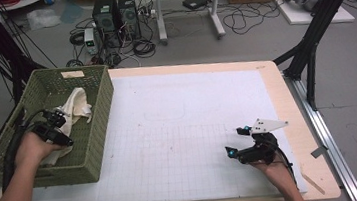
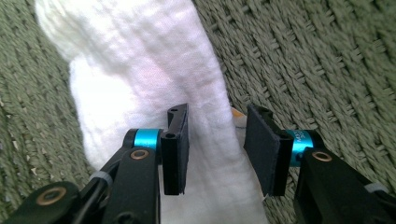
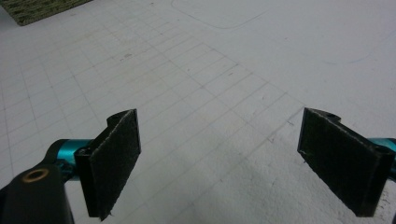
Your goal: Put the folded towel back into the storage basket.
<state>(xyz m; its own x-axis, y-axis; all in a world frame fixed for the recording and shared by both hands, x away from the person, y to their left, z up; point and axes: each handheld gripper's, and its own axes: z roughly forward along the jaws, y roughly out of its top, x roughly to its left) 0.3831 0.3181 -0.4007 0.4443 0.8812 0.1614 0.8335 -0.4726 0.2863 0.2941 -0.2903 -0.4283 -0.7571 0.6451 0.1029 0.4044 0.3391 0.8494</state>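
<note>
White cloth (image 2: 140, 84) lies inside the green woven basket (image 1: 95, 119), draped up the far wall ahead of the left gripper (image 1: 57, 127) and running down under it. In the left gripper view a fold of the cloth passes between the two black pads (image 2: 176, 149), which stand apart with a gap on either side of the fold; no pad presses on the fabric, so the cloth is released, not clamped. The right gripper (image 3: 219, 158) rests low over the white gridded mat (image 3: 196, 84), well apart from the basket, jaws wide apart and nothing between them. Risk from here: because the fold still sits between the left pads, a withdrawal straight up could snag the fabric on a pad edge and drag it back out over the basket rim; a sideways exit could catch the woven wall. A loose corner hanging on the wall may also slip. Hard to make out: the lower end of the cloth is hidden below the left gripper and hand in the high view, the basket floor is largely covered, and a small orange-and-white item beside the right-hand pad is too cut off to identify.
</note>
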